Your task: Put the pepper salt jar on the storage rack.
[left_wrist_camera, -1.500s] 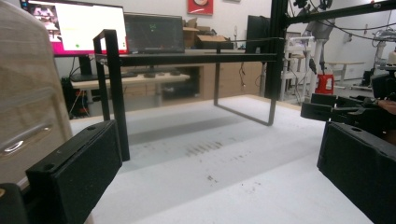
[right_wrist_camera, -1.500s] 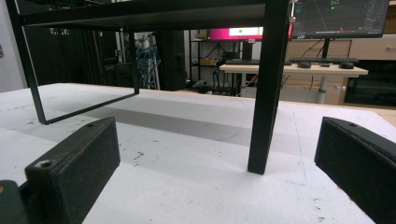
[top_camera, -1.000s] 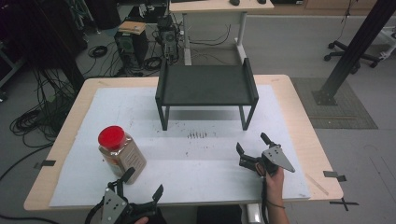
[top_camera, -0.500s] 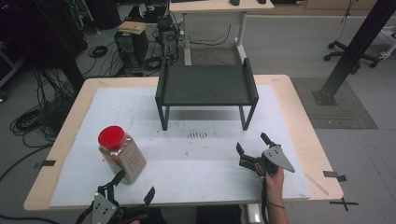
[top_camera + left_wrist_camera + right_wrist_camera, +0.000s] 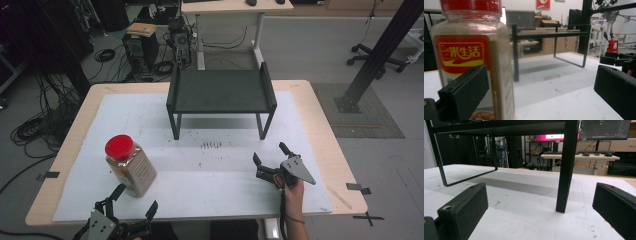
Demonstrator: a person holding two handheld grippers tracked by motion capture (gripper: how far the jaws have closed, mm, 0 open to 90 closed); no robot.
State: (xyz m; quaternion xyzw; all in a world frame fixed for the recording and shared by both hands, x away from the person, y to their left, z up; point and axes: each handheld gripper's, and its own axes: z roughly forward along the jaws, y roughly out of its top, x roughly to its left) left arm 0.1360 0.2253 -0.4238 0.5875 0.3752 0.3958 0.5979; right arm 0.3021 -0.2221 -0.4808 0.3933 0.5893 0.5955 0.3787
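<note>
**A:** Where does the jar stand, and how are the left tongs placed for it?

**B:** The clear plastic jar with the red screw lid stands upright on the white-covered worktop, at about eight o'clock from the black metal shelf rack and well apart from it. The left tongs are spread wide at the worktop's near edge, just at six o'clock of the jar. In the left gripper view the jar is off-centre, standing behind the left-hand jaw, not between the two.

**A:** So how should the grasp go?

**B:** I would first shift the left tongs sideways until the jar sits midway between the jaws, then push forward level and low, and close on the flat body below the lid, squarely across two opposite faces. Pinching near the lid would likely tip it; a corner grip may let it twist.

**A:** And the other hand?

**B:** The right tongs are also spread, holding nothing, at about five o'clock from the rack; in the right gripper view they look at the rack's front leg. Best kept there, out of the jar's path.
</note>
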